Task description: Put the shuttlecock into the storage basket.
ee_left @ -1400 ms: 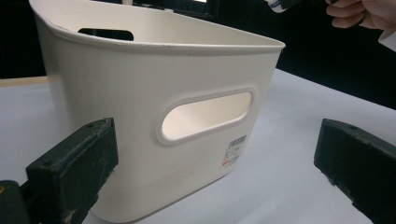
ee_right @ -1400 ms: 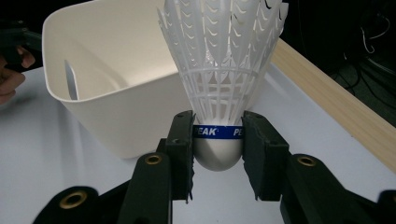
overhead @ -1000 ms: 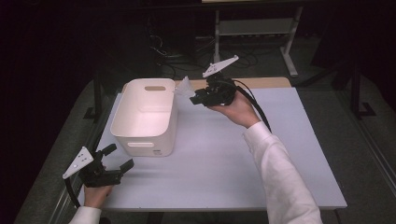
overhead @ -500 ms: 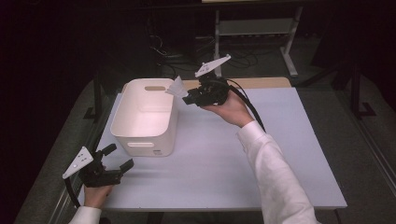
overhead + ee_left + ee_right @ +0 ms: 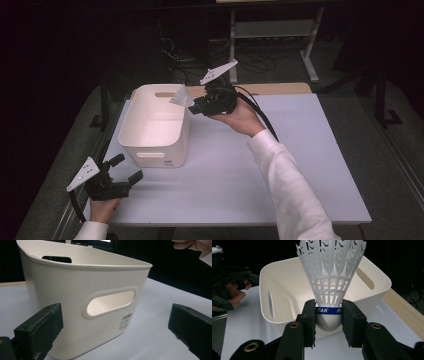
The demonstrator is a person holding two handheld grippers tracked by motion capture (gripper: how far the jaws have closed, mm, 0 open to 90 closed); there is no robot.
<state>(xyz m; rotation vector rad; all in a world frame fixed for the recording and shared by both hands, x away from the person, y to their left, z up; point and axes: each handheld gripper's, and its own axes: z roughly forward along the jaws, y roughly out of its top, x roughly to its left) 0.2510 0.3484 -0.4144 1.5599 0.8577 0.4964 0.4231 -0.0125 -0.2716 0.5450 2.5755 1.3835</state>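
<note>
Moved over the bin (image 5: 155, 125), the right gripper's (image 5: 329, 322) fingers (image 5: 310, 317) pinch the shuttlecock's (image 5: 329, 277) cork.

Storage bin (image 5: 287, 290): smooth, faintly glossy cream plastic. Shuttlecock (image 5: 331, 272): white plastic lattice skirt, glossy rounded cap, blue band. Table (image 5: 300, 165): matt white top with a bare wood strip (image 5: 404, 312); jaws matt black, scuffed.

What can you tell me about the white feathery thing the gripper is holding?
It is a shuttlecock that looks like white plastic, with a lacy, net-like skirt that fans out wide at the top. A blue band with white letters wraps around it just above its smooth, rounded white base. The right gripper is shut on that base, one black jaw pressing each side. It is held in the air at the rim of the white bin, skirt pointing toward the bin.
</note>
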